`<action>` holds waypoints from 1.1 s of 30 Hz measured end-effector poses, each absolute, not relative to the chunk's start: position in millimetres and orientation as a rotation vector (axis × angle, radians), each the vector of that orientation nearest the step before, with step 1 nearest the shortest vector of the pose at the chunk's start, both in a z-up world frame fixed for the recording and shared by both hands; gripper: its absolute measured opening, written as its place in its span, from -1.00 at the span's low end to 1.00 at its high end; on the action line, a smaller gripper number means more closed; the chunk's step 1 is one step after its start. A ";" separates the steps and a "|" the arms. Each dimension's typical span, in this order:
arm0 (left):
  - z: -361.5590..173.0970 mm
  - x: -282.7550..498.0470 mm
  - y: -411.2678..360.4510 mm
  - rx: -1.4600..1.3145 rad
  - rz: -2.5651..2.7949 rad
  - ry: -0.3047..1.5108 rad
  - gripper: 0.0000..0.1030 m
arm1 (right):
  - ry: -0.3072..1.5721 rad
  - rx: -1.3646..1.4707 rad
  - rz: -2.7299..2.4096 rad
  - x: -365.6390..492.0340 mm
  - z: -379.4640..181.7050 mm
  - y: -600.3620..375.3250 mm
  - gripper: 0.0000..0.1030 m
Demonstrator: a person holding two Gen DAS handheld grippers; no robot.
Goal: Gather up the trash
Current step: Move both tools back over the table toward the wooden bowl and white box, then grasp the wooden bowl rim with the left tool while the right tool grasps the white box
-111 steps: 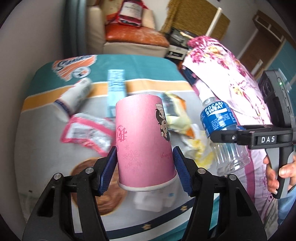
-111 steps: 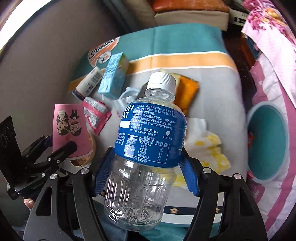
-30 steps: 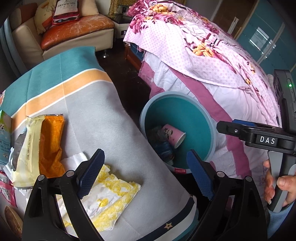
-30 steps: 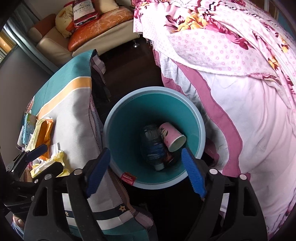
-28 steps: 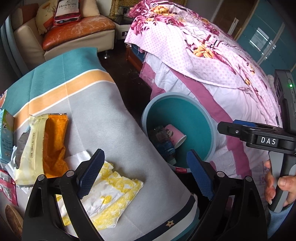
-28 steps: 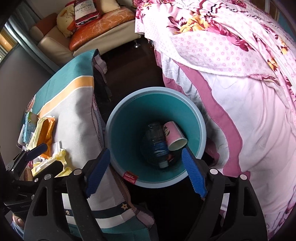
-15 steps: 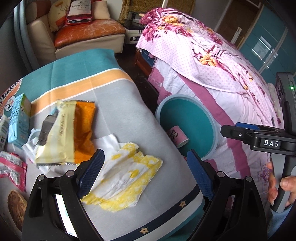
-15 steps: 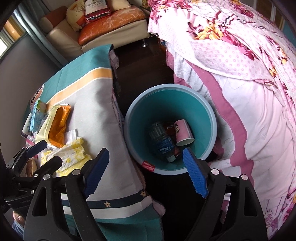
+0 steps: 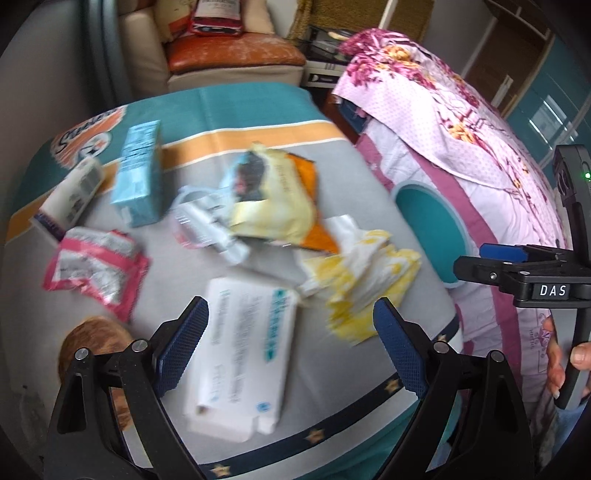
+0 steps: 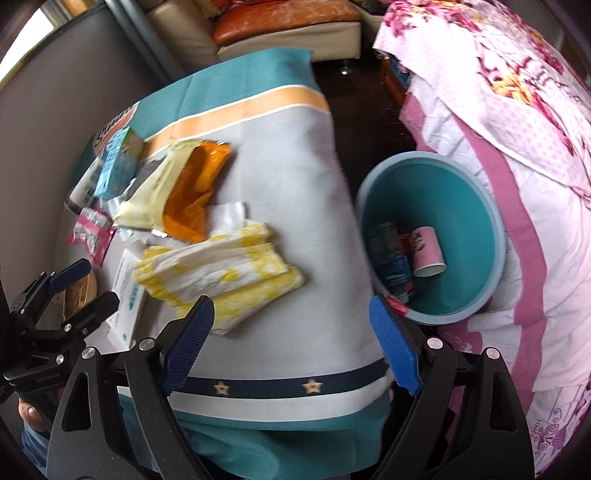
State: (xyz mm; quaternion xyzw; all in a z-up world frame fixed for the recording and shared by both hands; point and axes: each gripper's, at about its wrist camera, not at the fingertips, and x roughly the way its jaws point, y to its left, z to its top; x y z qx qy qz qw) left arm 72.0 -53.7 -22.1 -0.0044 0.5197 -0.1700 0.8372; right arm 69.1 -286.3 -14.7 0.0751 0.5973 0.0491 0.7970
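The letters "DAS" are read on a white-on-black tag on the right gripper (image 9: 517, 258), seen side-on at the right edge of the left wrist view. Part of a logo beginning "S" is printed on the teal end of the tablecloth (image 9: 258, 107); the rest is blurred. Print on the white box (image 9: 240, 354) and the light blue carton (image 9: 138, 177) is too smeared to be read.

The trash is spread over the cloth: a yellow-and-orange snack bag (image 9: 280, 206), a yellow-patterned white napkin (image 10: 221, 273) just beside it, a pink wrapper (image 9: 96, 269), a white tube (image 9: 68, 201) next to the carton, and crumpled clear plastic (image 9: 199, 225) at the bag's left edge. The white box lies flat at the near edge.

The left gripper (image 9: 291, 350) is held wide above the white box, with nothing between its blue pads. The jaws of the right gripper are opening, and nothing is held between them; they hang over the cloth's near border, between the napkin and the bin (image 10: 476, 206).

The teal bin stands on the floor between table and bed. A pink cup (image 10: 428, 254) and a blue-labelled bottle (image 10: 391, 258) lie inside it.

The cloth is grey with an orange band, teal ends and a navy border with stars. A bed with a pink floral quilt (image 10: 517, 92) is at the right, and a sofa with an orange cushion (image 10: 280, 18) at the back.
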 end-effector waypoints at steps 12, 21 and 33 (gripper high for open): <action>-37.4 54.0 67.0 -0.061 -0.199 1.106 0.77 | 1.362 0.082 0.234 73.9 -28.9 -182.3 0.59; -65.0 46.5 123.8 -0.080 -0.116 1.162 0.77 | 1.450 0.059 0.278 90.9 -60.3 -119.0 0.59; -85.6 46.8 135.7 -0.086 -0.146 1.205 0.77 | 1.496 0.101 0.223 116.2 -88.3 -84.8 0.59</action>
